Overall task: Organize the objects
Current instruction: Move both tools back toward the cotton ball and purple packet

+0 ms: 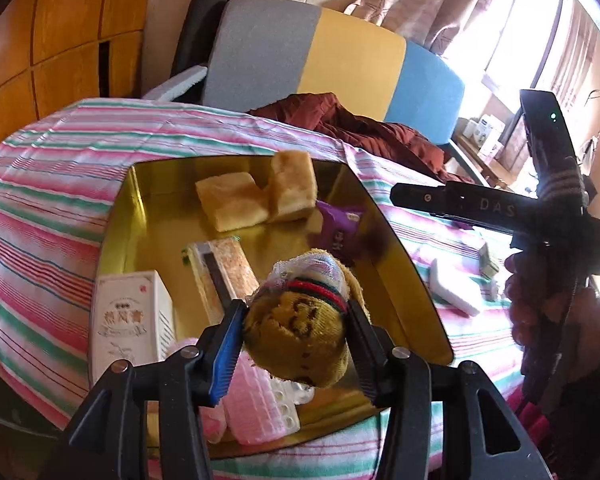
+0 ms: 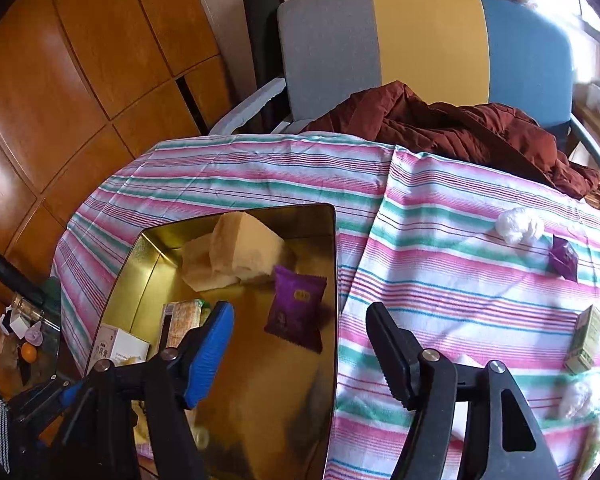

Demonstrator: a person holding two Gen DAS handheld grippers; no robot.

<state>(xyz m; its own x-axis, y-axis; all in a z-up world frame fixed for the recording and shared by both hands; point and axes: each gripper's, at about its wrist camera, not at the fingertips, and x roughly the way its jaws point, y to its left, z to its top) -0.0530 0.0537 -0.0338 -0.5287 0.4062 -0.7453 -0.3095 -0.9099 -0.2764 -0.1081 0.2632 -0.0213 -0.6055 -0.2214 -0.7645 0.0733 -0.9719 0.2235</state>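
The left gripper (image 1: pixel 296 330) has its fingers (image 1: pixel 226 346) clamped on a mustard-yellow knitted sock bundle (image 1: pixel 300 336) with a red and dark band and a bit of white netting on top. The bundle hangs above the near part of a gold tin tray (image 1: pixel 396 240), which sits on a desk covered by a pink, green and white striped cloth (image 1: pixel 52 184).

Inside the tray, below the bundle, lie a pink knitted piece (image 1: pixel 248 396) and a white blister-like pack (image 1: pixel 290 404). At the tray's near left stands a white box (image 1: pixel 130 320) with printed characters, and beside it lies a long clear packet with an orange speckled filling (image 1: pixel 228 276). Two yellow sponge blocks (image 1: pixel 260 196) rest at the tray's far end, one flat and one on edge, touching. A purple snack packet (image 2: pixel 296 312) lies against the tray's right wall.

The right gripper (image 2: pixel 300 320) hovers over the tray's right rim with its fingers (image 2: pixel 214 344) wide apart and nothing between them.

On the cloth to the right of the tray, well apart from it, are a white crumpled wad (image 2: pixel 518 224), a second purple packet (image 2: pixel 564 258), a small green and yellow box (image 2: pixel 586 340) and another white wad (image 2: pixel 584 394). Beyond the tray, a dark red jacket (image 2: pixel 440 124) lies on a chair with grey, yellow and blue panels (image 2: pixel 424 32).
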